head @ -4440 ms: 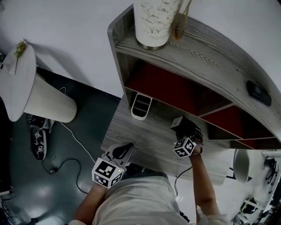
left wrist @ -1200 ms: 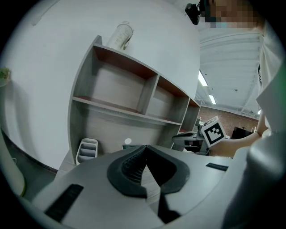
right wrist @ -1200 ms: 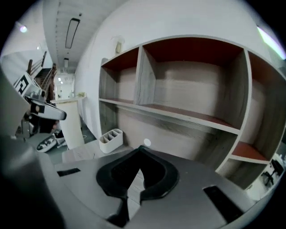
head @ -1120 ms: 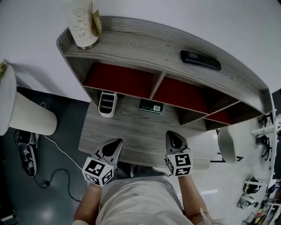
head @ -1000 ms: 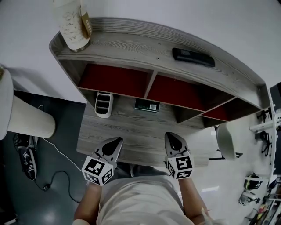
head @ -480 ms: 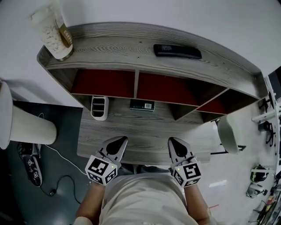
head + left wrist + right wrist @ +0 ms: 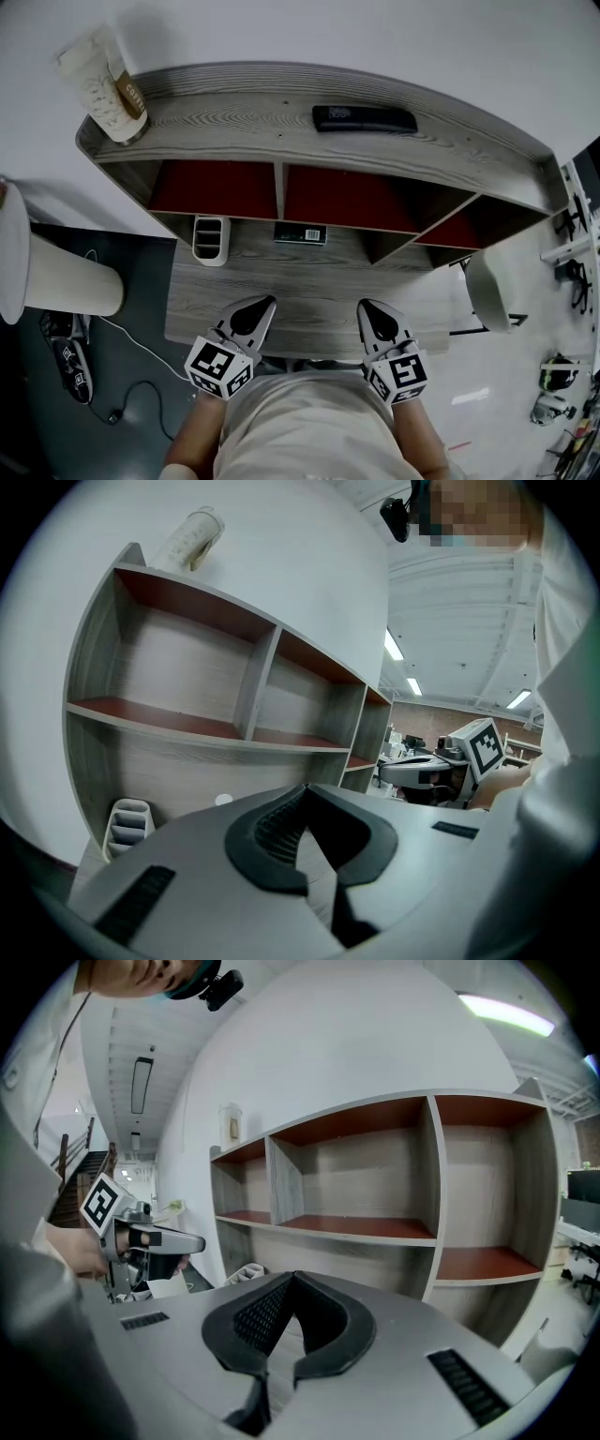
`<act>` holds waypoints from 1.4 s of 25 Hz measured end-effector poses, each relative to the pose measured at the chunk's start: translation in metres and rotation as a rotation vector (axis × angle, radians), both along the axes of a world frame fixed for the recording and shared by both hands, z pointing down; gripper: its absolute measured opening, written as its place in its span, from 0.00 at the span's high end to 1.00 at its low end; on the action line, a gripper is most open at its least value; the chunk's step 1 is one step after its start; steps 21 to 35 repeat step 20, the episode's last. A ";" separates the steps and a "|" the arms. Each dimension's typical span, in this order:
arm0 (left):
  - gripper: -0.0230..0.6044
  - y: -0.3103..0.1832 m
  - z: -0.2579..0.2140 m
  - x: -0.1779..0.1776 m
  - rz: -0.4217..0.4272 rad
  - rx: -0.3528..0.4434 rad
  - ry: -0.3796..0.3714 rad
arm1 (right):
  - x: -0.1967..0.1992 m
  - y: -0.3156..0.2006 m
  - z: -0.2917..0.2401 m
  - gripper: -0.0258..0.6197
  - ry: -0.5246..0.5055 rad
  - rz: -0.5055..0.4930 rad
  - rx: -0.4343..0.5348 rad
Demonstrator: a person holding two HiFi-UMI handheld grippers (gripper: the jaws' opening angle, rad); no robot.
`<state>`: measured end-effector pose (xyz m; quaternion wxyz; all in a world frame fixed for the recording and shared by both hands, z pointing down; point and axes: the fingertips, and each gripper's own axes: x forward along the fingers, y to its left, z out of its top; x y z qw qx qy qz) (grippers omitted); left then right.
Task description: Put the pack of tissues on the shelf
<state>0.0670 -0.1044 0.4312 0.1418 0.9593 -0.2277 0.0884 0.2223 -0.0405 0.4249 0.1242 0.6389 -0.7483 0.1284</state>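
The person wore a pale beige shirt [image 7: 309, 429]. The left gripper [image 7: 266, 302] and right gripper [image 7: 364, 306] were grey-shelled with dark ribbed pads [image 7: 272, 832], each bearing a cube [image 7: 217, 367] of black-and-white square markers.

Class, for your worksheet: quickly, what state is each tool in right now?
Left tool: closed, holding nothing.
Right tool: closed, holding nothing.

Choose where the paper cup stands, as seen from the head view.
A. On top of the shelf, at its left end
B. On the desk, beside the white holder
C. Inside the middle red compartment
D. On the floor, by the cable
A: the paper cup stands on the top board of the shelf, at its left end, above the red compartments and well away from the desk and the floor.
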 end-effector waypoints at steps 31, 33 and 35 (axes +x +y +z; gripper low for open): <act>0.94 0.008 -0.008 0.018 0.016 0.034 -0.026 | 0.016 0.006 -0.003 0.92 -0.016 -0.011 0.019; 0.94 0.008 -0.008 0.018 0.016 0.034 -0.026 | 0.016 0.006 -0.003 0.92 -0.016 -0.011 0.019; 0.94 0.008 -0.008 0.018 0.016 0.034 -0.026 | 0.016 0.006 -0.003 0.92 -0.016 -0.011 0.019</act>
